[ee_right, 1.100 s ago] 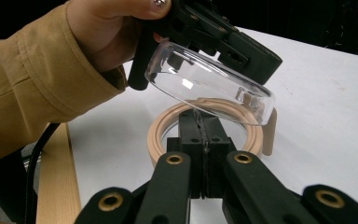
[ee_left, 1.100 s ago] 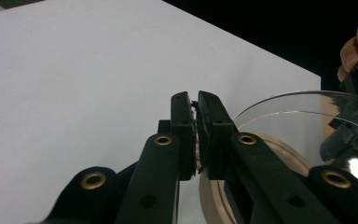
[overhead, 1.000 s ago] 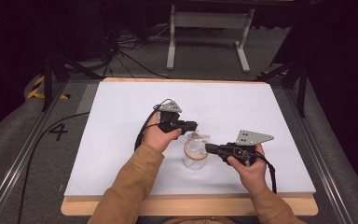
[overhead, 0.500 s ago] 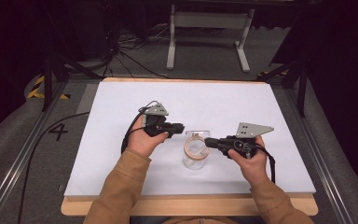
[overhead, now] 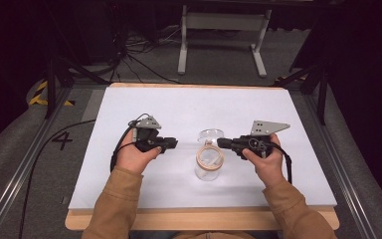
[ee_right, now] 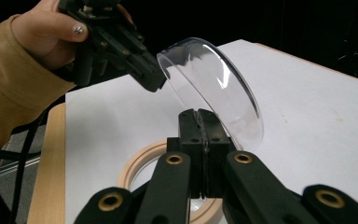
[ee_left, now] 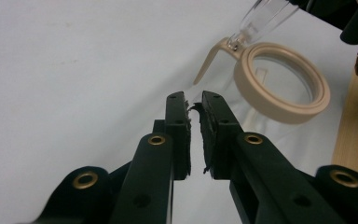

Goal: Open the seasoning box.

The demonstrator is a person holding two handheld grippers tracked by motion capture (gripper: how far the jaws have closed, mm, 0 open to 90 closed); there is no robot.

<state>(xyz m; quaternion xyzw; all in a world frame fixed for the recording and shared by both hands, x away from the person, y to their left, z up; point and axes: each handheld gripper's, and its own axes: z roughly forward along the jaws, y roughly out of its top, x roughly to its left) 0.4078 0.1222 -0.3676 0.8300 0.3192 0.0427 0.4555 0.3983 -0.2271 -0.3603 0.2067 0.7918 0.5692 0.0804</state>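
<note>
1. Two parts make up the work: a clear jar [overhead: 209,167] with a tan rim, mid-surface, and its hinged clear lid [ee_right: 214,88], swung up at 12 o'clock of the rim.
2. Right gripper [ee_right: 201,116] is clenched on the lid's edge.
3. Left gripper [ee_left: 193,100] sits at the jar's 9 o'clock, almost closed on nothing and apart from it.
4. Judged light, rigid, slick, breakable; grip the lid edge or rim.
5. White surface [overhead: 258,104] nearby is bare; no obstruction.
</note>
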